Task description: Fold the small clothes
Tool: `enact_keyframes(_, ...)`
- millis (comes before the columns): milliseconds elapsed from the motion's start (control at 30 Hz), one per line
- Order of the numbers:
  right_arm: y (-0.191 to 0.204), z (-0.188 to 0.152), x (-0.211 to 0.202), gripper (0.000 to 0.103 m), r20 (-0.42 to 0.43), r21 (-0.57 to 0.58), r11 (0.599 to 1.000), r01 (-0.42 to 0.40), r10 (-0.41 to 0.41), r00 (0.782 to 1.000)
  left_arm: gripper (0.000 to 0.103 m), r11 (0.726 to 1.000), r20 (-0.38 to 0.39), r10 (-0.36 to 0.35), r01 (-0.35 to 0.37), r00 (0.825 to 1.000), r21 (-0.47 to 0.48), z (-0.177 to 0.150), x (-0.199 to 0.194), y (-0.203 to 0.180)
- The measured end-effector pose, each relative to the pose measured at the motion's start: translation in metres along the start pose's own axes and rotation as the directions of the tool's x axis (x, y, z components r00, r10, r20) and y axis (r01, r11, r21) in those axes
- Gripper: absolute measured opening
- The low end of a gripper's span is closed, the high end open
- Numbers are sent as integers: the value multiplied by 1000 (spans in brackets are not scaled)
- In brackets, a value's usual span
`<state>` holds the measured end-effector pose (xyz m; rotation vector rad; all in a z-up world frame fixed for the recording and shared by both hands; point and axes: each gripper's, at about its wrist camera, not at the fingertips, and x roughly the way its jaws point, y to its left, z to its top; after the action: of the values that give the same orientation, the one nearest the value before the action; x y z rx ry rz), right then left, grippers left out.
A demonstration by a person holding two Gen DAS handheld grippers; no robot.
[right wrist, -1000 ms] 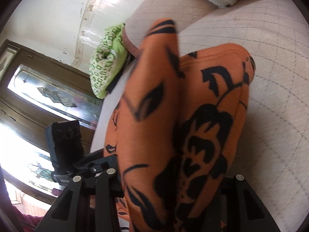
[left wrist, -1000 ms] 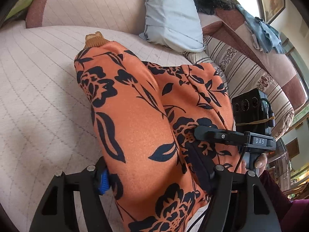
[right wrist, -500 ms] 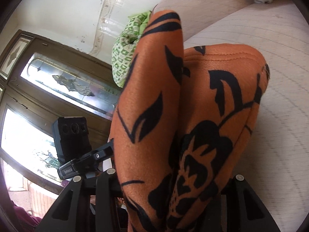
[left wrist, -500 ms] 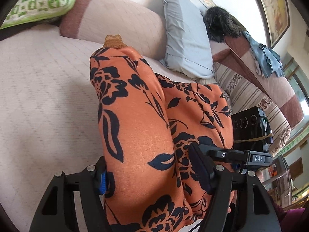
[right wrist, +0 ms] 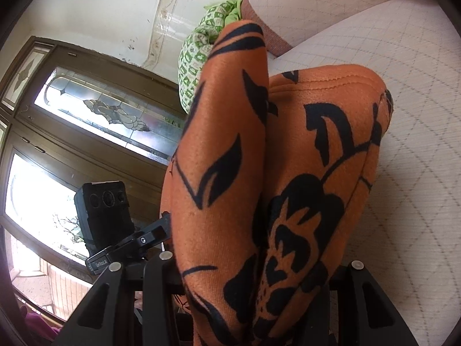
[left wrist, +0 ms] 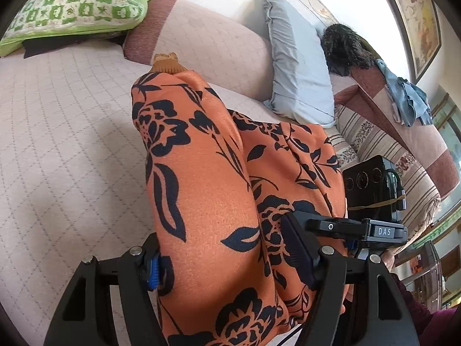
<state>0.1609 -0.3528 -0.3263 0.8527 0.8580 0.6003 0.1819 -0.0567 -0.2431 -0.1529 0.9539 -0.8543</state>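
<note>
An orange garment with black flowers [left wrist: 207, 201] hangs bunched between both grippers, its far fold resting on the quilted beige seat [left wrist: 57, 144]. A tan ribbed cuff [left wrist: 165, 63] sticks out at its far end. My left gripper [left wrist: 227, 259] is shut on a thick bundle of the fabric, with the blue-edged pad [left wrist: 152, 268] pressed into it. My right gripper [right wrist: 259, 274] is shut on the same garment [right wrist: 288, 173], whose folds fill the gap between its jaws. The right gripper's body [left wrist: 371, 230] is close on the right in the left wrist view. The left gripper's body [right wrist: 115, 230] shows at the left in the right wrist view.
A green patterned pillow [left wrist: 77, 5] lies at the far left by the padded backrest [left wrist: 201, 43]. A grey pillow [left wrist: 296, 72], a dark furry thing [left wrist: 343, 46] and a blue cloth [left wrist: 406, 98] sit to the right. A glazed wooden door [right wrist: 100, 109] stands beyond the seat.
Both grippers moved across the seat together with the garment still held. Both views swung so the green pillow, backrest and door show more. Neither grip changed.
</note>
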Motion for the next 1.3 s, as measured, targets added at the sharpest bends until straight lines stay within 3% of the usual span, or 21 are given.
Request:
enact_keyframes(433,-13,4,12,47,-36,13,1000,6,-5,999,72,998,-15,67,-67,998,16,-5,4,2)
enact_keyframes(1133,2,17,34,47,-78,37,998,54,-51,996,72,990,-76,143,-144,987,-4,-4,26,19)
enact_keyframes(1300,7,18,38,47,-92,52,996,78,-73,993,72,981,-106,193,-195,975,-14,-4,36,26)
